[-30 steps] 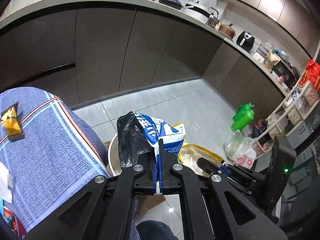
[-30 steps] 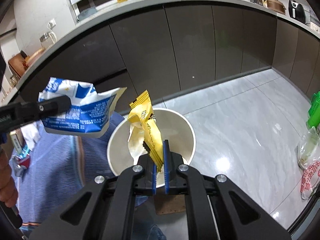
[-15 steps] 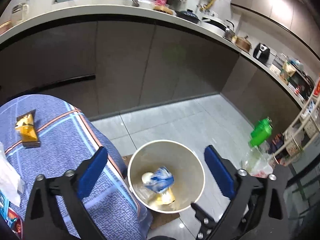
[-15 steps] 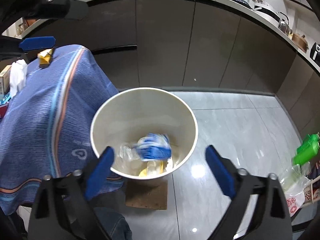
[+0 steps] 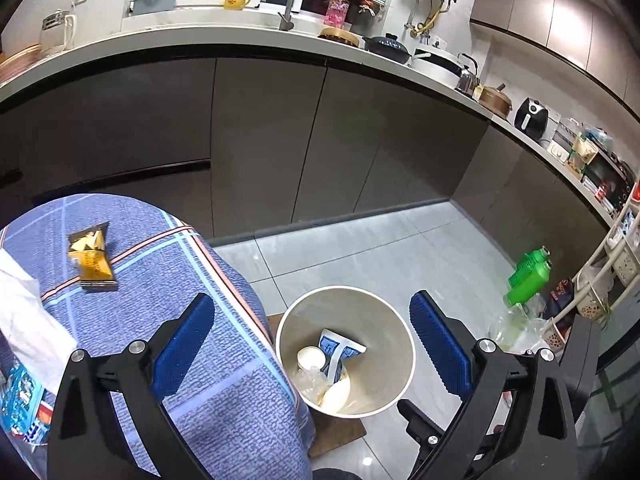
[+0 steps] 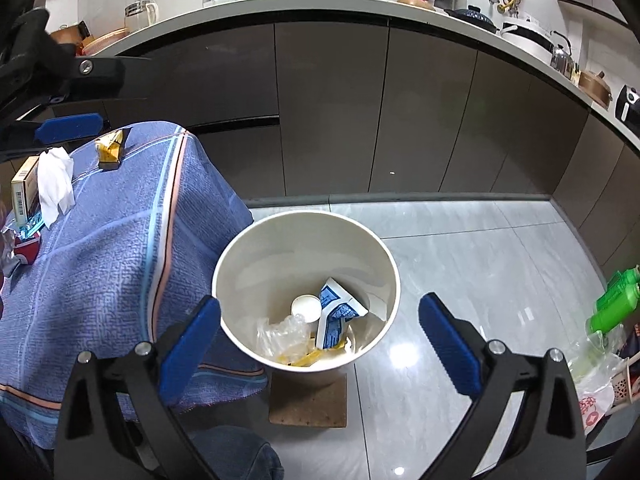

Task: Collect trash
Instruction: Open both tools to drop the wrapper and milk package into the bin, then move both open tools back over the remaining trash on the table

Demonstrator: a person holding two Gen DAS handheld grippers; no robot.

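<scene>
Gaping wide, empty: left gripper point(image 5: 312, 344), right gripper point(image 6: 319, 335) jaws; crumpled blue-white wrapper point(image 6: 334, 314) inside round cream bin point(image 6: 240, 248).

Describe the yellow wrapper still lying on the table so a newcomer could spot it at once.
Start at the table draped in a blue striped cloth, left of the round cream waste bin. At the cloth's far edge, near the dark cabinets, lies a crumpled yellow snack wrapper. Beside it sits a white crumpled tissue; only the wrapper is yellow with a dark torn end.
</scene>
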